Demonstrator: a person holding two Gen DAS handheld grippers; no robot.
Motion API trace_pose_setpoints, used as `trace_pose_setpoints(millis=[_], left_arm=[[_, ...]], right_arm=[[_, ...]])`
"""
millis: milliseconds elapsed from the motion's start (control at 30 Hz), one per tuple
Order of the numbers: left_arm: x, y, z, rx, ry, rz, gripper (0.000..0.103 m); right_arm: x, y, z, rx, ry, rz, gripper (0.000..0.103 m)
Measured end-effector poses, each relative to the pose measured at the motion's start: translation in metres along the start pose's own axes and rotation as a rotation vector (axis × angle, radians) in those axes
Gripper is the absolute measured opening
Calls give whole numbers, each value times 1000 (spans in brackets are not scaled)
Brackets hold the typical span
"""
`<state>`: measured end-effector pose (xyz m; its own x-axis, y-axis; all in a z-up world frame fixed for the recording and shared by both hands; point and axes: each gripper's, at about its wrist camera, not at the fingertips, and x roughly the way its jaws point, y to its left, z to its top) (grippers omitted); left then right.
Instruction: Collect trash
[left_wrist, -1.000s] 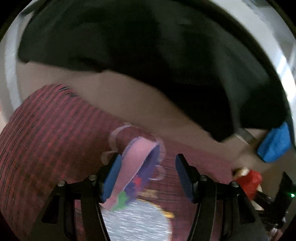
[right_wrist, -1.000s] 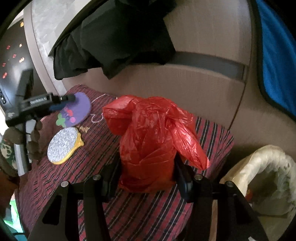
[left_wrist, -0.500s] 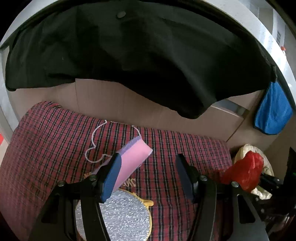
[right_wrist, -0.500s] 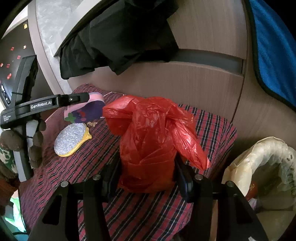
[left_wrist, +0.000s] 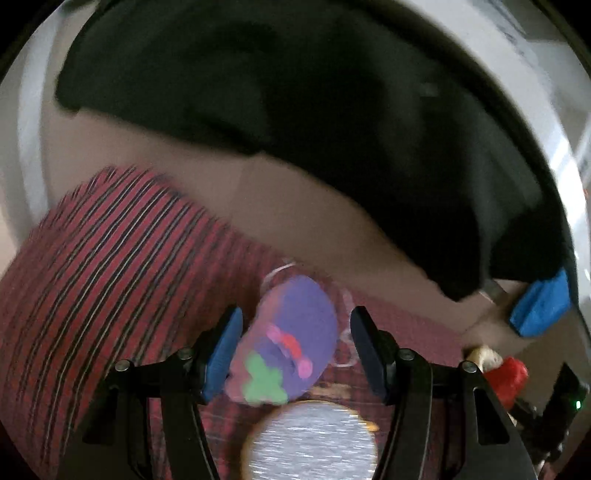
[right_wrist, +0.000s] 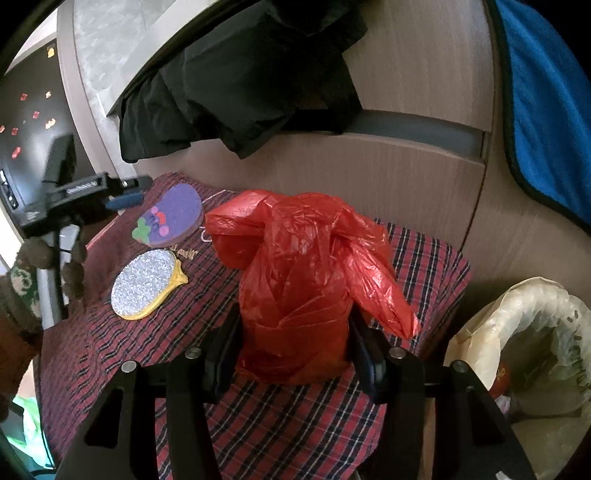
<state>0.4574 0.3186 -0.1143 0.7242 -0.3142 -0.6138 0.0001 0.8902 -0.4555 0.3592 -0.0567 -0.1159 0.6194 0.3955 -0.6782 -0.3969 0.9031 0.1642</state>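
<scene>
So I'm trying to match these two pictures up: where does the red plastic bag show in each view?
Left wrist view: the red plastic bag is a small red patch at the far right edge, low down.
Right wrist view: the bag fills the centre, between the fingers of the right hand-held gripper.
Shared landmark: the purple felt piece on the plaid cloth, upper left in the right wrist view.

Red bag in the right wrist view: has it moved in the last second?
No. The red bag stays between the fingers of the right gripper, over the same patch of plaid cloth, left of the lined bin.
</scene>
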Motion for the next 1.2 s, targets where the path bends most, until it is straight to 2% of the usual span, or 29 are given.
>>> trace_pose_setpoints(millis=[67,200,300,400,433,567,833,967,1200], left_arm=[[8,16,-4,-26,15,24,60],[9,33,-10,-53,-5,63,60],[10,33,-12,-26,-5,65,61],[22,28,-16,-1,51,84,63],[27,29,-16,-16,62,82,67],[36,30,-14,-81,68,74,69],[53,-11,-18,-23,140,52,68],[49,-41,-22,13,116,0,67],[39,-98,-31,147,70,-59,67]], right_arm=[[3,2,0,-1,5,3,51],[9,6,1,-11,17,3,51],[14,11,1,-29,24,1,51],[20,15,1,-36,28,5,51],[22,16,2,-33,26,10,51],[22,19,3,-32,22,19,51],[23,17,0,-19,17,29,52],[19,17,-2,-29,10,21,52],[15,13,-6,-23,2,19,52]])
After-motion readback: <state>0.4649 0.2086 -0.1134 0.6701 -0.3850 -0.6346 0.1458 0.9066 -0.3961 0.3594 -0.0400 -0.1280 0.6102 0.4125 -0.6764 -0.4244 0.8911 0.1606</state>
